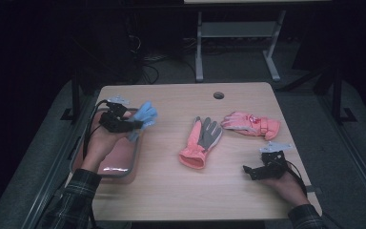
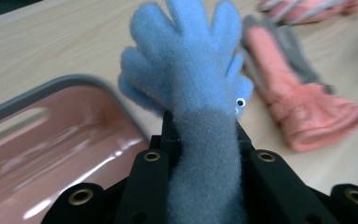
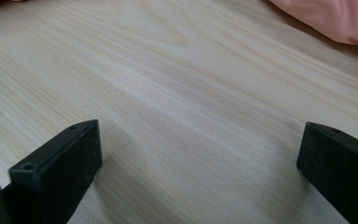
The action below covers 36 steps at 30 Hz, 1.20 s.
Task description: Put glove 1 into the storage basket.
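Note:
My left gripper [image 1: 136, 123] is shut on a fuzzy blue glove [image 1: 145, 117] with a grey cuff, held above the right rim of a pink tray [image 1: 109, 164]. In the left gripper view the blue glove [image 2: 191, 74] stands up between the jaws, its fingers spread over the tray [image 2: 51, 140]. A pink and grey glove [image 1: 201, 141] lies palm up mid-table, and a second pink glove [image 1: 250, 124] lies to its right. My right gripper [image 1: 249, 171] rests low at the table's front right, open over bare wood [image 3: 200, 154].
The wooden table [image 1: 181, 191] has a round cable hole [image 1: 218, 95] at its back edge. Behind the table stands a white desk frame [image 1: 238, 33] on a dark floor. A pink glove edge [image 3: 335, 18] shows at the top right of the right gripper view.

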Tool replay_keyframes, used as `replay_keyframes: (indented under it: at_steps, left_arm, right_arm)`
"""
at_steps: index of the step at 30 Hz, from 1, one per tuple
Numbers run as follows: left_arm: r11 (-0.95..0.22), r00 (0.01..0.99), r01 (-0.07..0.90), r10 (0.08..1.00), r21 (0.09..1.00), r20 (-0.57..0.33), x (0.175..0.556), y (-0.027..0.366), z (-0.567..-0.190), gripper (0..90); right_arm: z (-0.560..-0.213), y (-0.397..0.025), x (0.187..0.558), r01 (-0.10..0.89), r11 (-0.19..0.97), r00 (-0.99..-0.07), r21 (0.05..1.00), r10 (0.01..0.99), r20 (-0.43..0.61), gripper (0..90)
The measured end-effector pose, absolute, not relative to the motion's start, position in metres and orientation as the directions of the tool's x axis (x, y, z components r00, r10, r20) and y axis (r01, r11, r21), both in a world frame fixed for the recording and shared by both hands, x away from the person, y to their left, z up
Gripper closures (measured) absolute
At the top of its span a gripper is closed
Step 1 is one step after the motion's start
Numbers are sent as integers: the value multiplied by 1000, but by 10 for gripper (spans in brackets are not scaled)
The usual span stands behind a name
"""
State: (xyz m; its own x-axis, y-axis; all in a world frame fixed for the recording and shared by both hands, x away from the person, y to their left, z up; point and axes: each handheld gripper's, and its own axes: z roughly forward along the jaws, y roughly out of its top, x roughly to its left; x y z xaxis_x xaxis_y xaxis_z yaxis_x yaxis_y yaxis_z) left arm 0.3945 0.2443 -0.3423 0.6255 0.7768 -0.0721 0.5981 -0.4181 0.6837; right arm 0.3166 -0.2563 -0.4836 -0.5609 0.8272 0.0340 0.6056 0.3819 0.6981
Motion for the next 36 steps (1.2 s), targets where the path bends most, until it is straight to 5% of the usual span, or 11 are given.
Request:
replay_keyframes:
  at_steps: [15, 36]
  left_arm:
    - [-331, 491, 695, 867, 638, -85, 411, 292, -379, 752]
    - [-377, 495, 779, 860, 502, -123, 428, 289, -435, 661]
  right_arm:
    - [-484, -256, 316, 607, 380, -560, 698, 828, 36, 0]
    - [-484, -256, 316, 604, 381, -561, 700, 827, 35, 0]
